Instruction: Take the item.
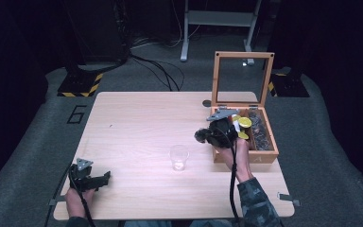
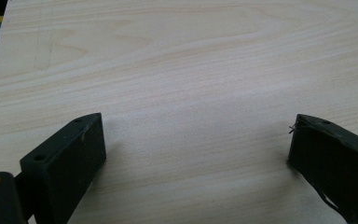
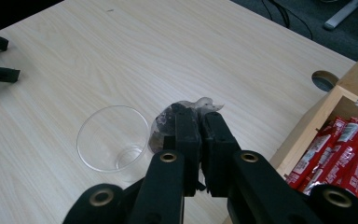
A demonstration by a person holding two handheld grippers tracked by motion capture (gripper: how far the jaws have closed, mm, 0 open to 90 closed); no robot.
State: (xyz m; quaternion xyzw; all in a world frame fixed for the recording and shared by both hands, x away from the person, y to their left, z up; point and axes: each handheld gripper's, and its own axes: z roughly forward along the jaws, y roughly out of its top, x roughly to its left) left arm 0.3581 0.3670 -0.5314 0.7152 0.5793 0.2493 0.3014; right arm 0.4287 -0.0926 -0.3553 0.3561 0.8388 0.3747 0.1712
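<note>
While your right gripper (image 3: 196,122) had its jaws clamped on a small clear packet (image 3: 168,125) of something dark, the plastic cup (image 3: 113,138) stood just left of the jaw tips, slightly below; your left gripper (image 2: 196,140), jaws apart, lay farther off
</note>
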